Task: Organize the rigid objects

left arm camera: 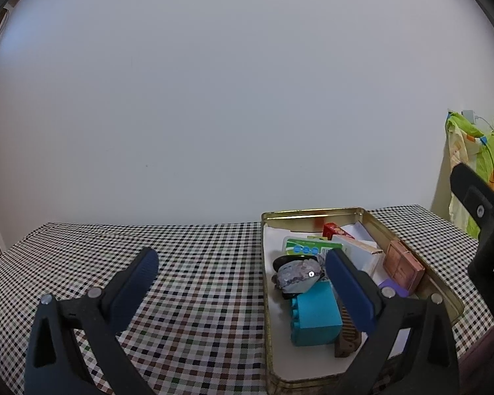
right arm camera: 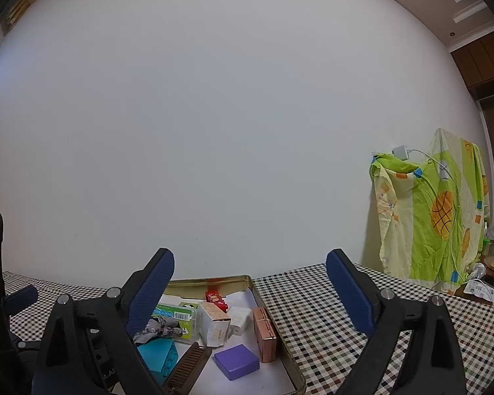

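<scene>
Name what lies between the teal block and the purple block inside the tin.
A brown comb lies between teal block and purple block, clearest in the right wrist view.

Between the spread fingers of the left gripper: bare checked tablecloth, open ahead as far as the wall. Under its right finger, a gold tin crowded with things — teal block, wooden comb, grey scrunchie, copper case — little room left among them. Beyond that finger, to its right, the other tool's black frame barred the way.

Between the fingers of the right gripper, also spread: the tin's far right corner, with purple block and carton lying low beneath. Ahead of its right finger, open cloth — blocked further off by hanging green fabric.
</scene>
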Demonstrator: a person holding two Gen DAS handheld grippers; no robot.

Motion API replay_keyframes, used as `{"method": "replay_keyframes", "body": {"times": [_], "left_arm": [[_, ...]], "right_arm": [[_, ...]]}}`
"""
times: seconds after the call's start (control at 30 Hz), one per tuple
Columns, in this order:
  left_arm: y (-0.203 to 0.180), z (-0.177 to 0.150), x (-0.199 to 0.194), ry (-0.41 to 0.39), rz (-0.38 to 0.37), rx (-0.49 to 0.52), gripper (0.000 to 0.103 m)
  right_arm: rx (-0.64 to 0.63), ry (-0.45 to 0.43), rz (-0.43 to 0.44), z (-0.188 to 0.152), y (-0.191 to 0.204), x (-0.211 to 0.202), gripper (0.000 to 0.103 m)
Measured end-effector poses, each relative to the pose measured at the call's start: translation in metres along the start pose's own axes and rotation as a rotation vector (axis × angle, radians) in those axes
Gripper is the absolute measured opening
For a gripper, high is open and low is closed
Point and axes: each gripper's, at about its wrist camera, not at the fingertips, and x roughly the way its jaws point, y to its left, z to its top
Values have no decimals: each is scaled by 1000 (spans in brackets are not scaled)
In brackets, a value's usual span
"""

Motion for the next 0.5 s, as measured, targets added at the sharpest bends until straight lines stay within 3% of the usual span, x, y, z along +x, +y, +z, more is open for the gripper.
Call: {"method": "replay_keyframes", "body": {"times": [0.27, 0.5], "left_arm": [[-1, 0, 1, 8, -68, -14, 103], [-1, 0, 3, 13, -54, -22, 103]], "right_arm": [[-4, 8, -1, 0, 2, 3, 96], [-4, 8, 0, 0, 2, 4, 96]]}}
